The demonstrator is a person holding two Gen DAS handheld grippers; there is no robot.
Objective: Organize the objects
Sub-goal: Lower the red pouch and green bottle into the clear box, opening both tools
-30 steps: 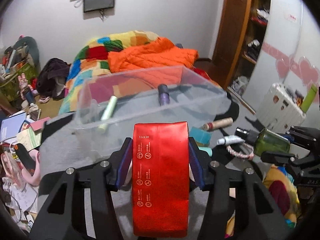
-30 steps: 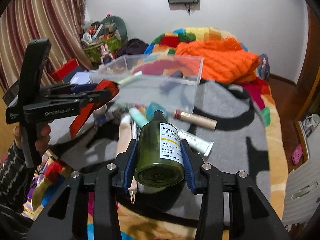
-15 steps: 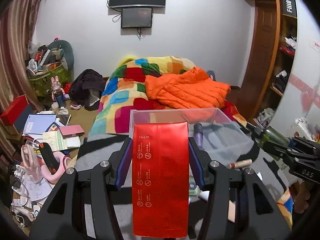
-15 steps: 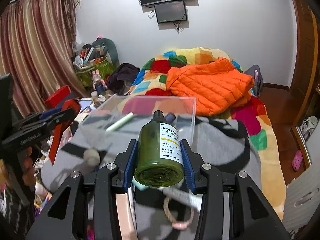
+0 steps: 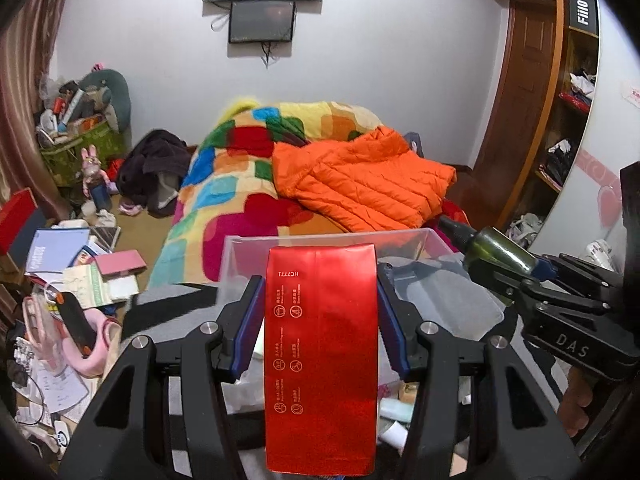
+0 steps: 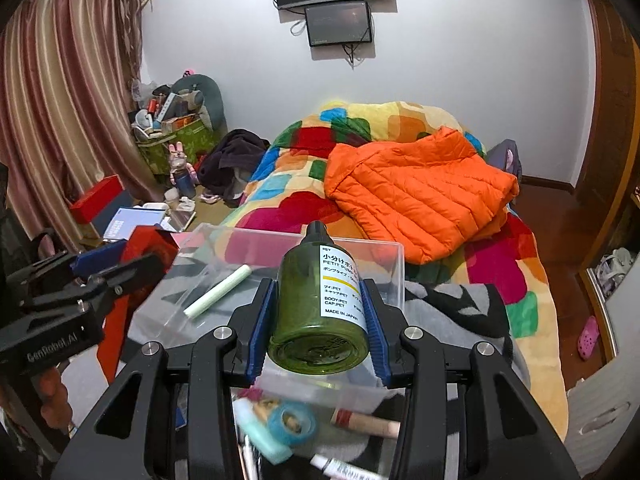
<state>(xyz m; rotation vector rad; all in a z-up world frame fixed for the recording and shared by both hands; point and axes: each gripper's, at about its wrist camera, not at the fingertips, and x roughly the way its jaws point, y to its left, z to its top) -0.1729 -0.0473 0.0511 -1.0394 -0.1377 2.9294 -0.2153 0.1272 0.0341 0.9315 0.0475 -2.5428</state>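
Observation:
My left gripper (image 5: 320, 304) is shut on a flat red foil packet (image 5: 320, 360), held above the near edge of a clear plastic bin (image 5: 420, 240). My right gripper (image 6: 318, 308) is shut on a dark green pump bottle (image 6: 316, 312) with a white label, held over the same bin (image 6: 384, 252). A pale green tube (image 6: 218, 290) lies inside the bin. In the left wrist view the green bottle (image 5: 496, 246) and right gripper show at the right. In the right wrist view the left gripper and red packet (image 6: 148, 240) show at the left.
Loose toiletries lie below the bin: a blue tape roll (image 6: 292, 420), a tan tube (image 6: 368, 422), a mint tube (image 6: 260, 432). A grey blanket (image 6: 460, 312) covers the bed, with an orange jacket (image 6: 416, 192) behind. Papers and boxes clutter the floor (image 5: 60, 252) at the left.
Both grippers have risen and tilted upward, still holding the packet and bottle. The bin now sits lower in both views, and the wall and screens came into view.

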